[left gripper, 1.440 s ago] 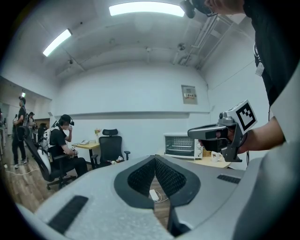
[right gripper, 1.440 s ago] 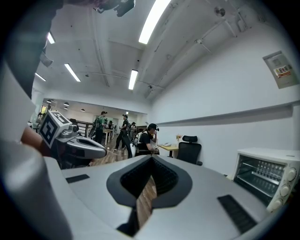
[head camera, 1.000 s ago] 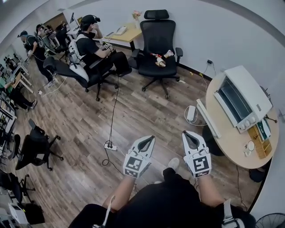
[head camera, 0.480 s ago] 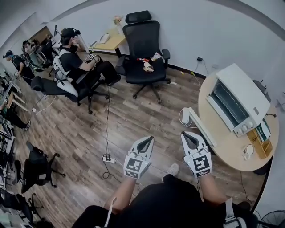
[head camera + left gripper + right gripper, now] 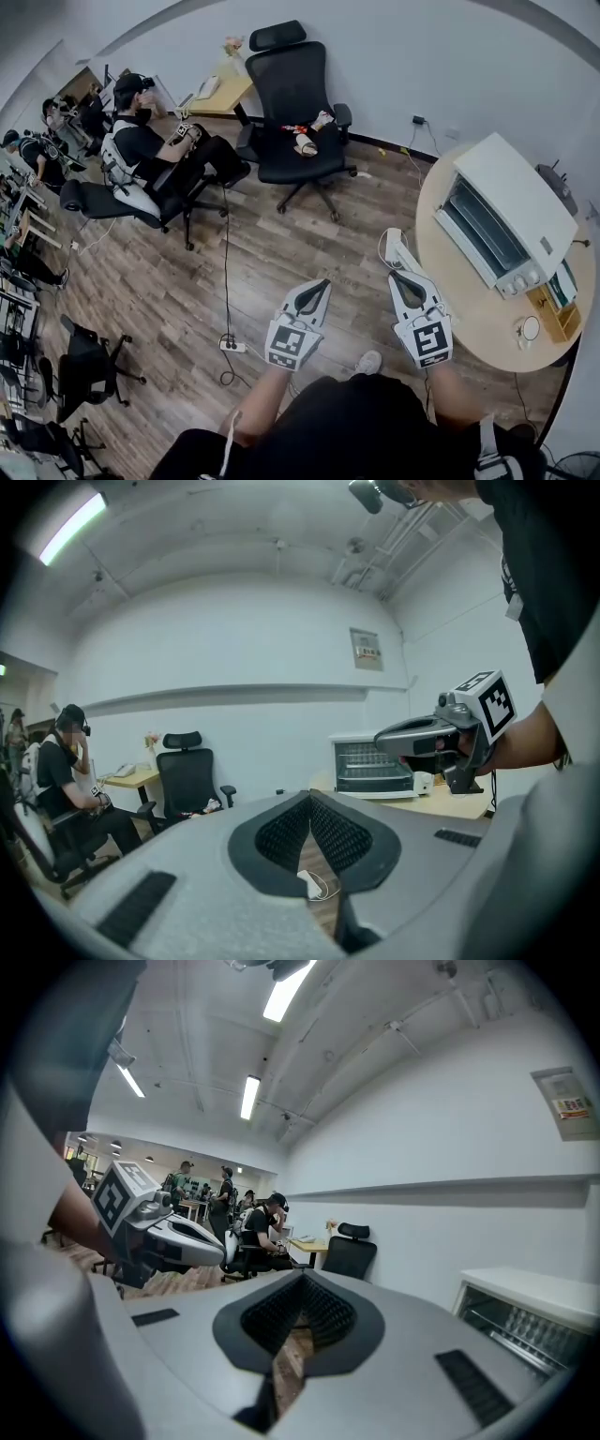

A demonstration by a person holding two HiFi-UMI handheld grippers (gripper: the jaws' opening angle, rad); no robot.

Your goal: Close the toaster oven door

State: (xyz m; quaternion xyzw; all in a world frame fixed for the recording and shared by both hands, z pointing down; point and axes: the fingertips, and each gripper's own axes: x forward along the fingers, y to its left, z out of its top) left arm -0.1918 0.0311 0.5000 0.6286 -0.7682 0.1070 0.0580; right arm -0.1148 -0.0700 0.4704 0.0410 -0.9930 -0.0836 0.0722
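White box-shaped toaster oven [image 5: 514,217], right, on round wooden table [image 5: 478,323], wire rack [image 5: 373,763] inside, door indistinct; left gripper [image 5: 322,284], right gripper [image 5: 397,276]: jaws together, empty.

I saw even, bright light from ceiling strips [image 5: 248,1097], with slight glare on them. Heavy fisheye bending at every edge, dark vignetted corners. Nearest foreground was soft; shadows faint.

White toaster oven [image 5: 514,217] sits upright on the round wooden table [image 5: 469,314]
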